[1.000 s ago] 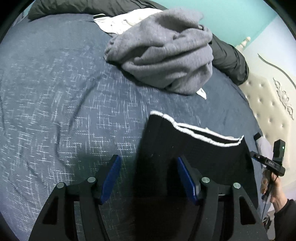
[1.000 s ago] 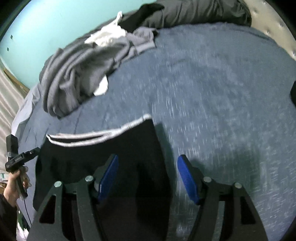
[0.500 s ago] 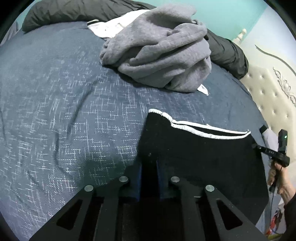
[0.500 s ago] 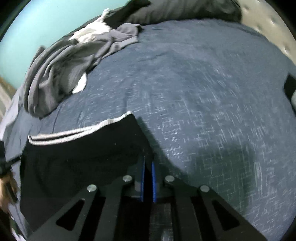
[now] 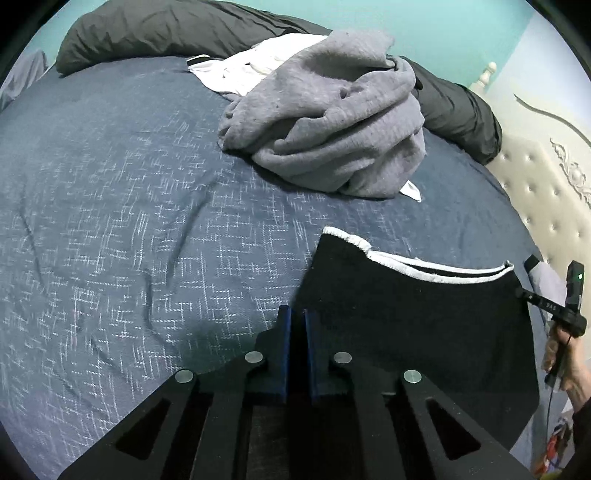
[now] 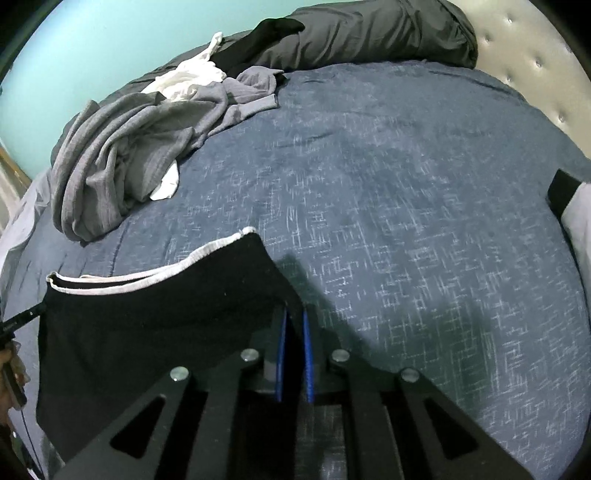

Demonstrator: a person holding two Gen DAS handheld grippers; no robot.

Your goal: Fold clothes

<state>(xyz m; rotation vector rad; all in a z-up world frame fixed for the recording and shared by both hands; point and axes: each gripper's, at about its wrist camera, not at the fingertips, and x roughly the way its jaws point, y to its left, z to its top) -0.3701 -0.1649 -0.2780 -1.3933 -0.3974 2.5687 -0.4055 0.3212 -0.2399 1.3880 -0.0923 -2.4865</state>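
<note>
L gripper (image 5: 298, 321), bottom ctr of left wrist view: jaws have just closed, blue pads pinching left edge of black garment (image 5: 417, 325). R gripper (image 6: 294, 325) likewise just closed, clamped on garment's right edge. Garment w/ white-trimmed band spreads lower right in left view, lower left in right view, on navy bedspread (image 5: 129, 221). Grey sweater heap (image 5: 332, 122) upper ctr, dark pillows (image 5: 166, 29) behind.
</note>
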